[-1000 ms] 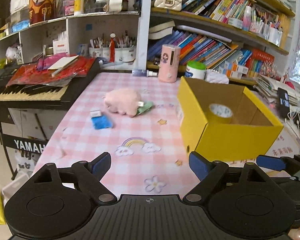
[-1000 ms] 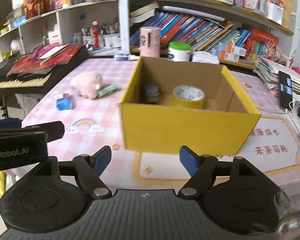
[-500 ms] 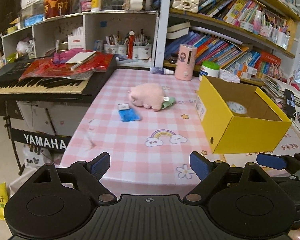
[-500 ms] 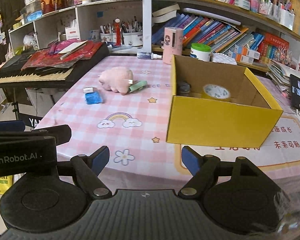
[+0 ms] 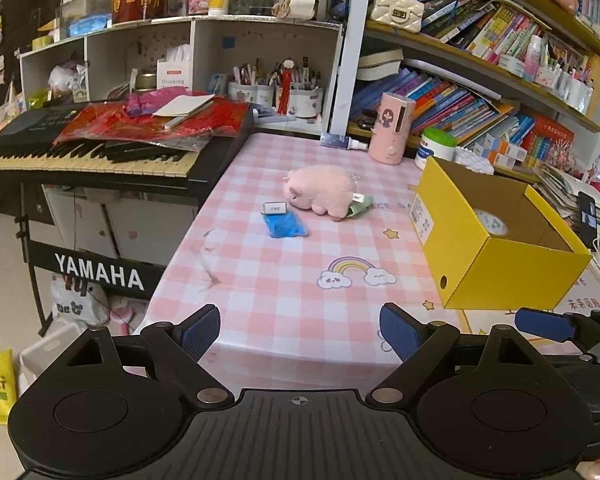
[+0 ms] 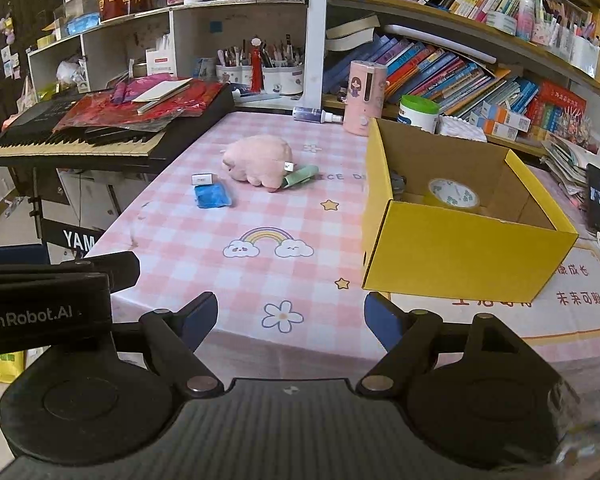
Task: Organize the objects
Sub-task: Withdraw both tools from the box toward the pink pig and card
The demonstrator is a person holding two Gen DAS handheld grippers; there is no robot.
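On the pink checked tablecloth (image 5: 284, 280) lie a pink plush pig (image 5: 320, 192) (image 6: 260, 158), a blue packet (image 5: 285, 225) (image 6: 213, 196), a small white box (image 5: 275, 208) (image 6: 203, 179) and a green tube (image 5: 360, 205) (image 6: 300, 175) half under the pig. The yellow cardboard box (image 5: 500, 272) (image 6: 460, 248) stands to the right. It holds a tape roll (image 6: 454, 196) and a dark jar (image 6: 398, 182). My left gripper (image 5: 300, 334) and right gripper (image 6: 290, 318) both hover open and empty off the table's front edge, side by side.
A black keyboard (image 5: 100, 152) piled with red papers juts in at the left. A pink cylinder (image 5: 392, 128), a green-lidded tub (image 5: 438, 146) and a spray bottle (image 5: 344, 141) line the table's back. Bookshelves stand behind. A phone (image 6: 598, 196) lies at the right.
Both grippers have drawn back from the table, mostly in the first half second. The box and the loose items now look smaller and farther off. The jaws stay empty.
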